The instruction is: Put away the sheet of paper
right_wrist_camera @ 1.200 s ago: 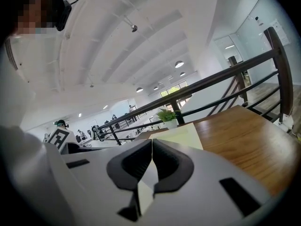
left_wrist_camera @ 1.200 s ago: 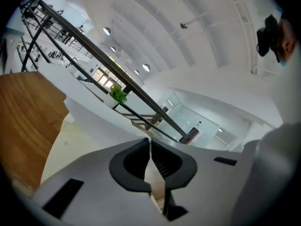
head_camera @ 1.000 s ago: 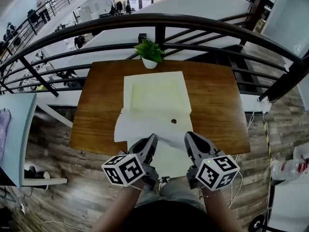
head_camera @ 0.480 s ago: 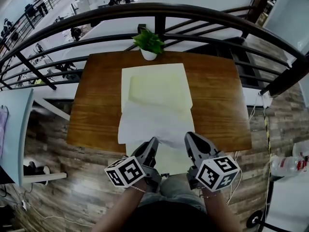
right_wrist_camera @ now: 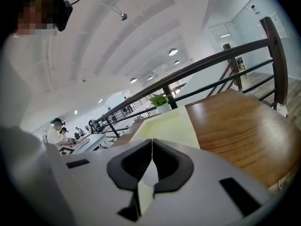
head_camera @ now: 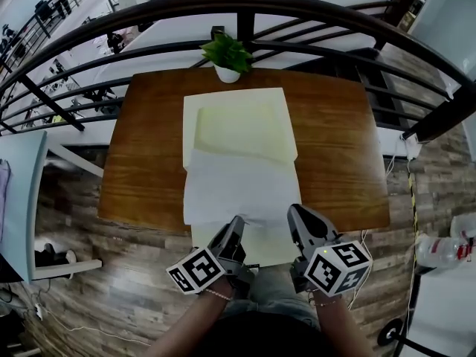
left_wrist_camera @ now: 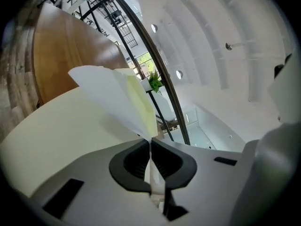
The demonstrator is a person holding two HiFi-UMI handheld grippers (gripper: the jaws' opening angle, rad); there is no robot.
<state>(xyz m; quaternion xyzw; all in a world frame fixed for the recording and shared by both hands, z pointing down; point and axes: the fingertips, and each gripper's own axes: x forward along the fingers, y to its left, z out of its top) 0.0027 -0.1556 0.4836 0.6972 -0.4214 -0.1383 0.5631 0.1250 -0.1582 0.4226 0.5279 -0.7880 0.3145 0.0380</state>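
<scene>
Fingers [left_wrist_camera: 129, 163] of our left gripper [head_camera: 236, 226] are clenched on the near edge of the sheet of paper [head_camera: 238, 188], which rises out of the pinch in the left gripper view. Our right gripper [head_camera: 296, 216] is clamped too, with a thin pale edge caught between its pads. We take that for the same sheet near its right corner, though it could be the folder's near flap.

The sheet lies flat and fairly square on the wooden table [head_camera: 149, 155], across the middle of an open cream folder [head_camera: 234, 121]. Its far edge reaches the yellowish inner panel of the folder. We cannot tell whether it has slipped under anything there or merely lies on top. The folder's near flap [head_camera: 260, 245] hangs past the near edge of the table, below the sheet. A small potted plant [head_camera: 227, 54] stands at the far side, just beyond the folder.

We judge the job about midway: the sheet is lined up with the folder and gripped. Still to do, as we see it, are seating it fully, letting go and closing the folder over it.
</scene>
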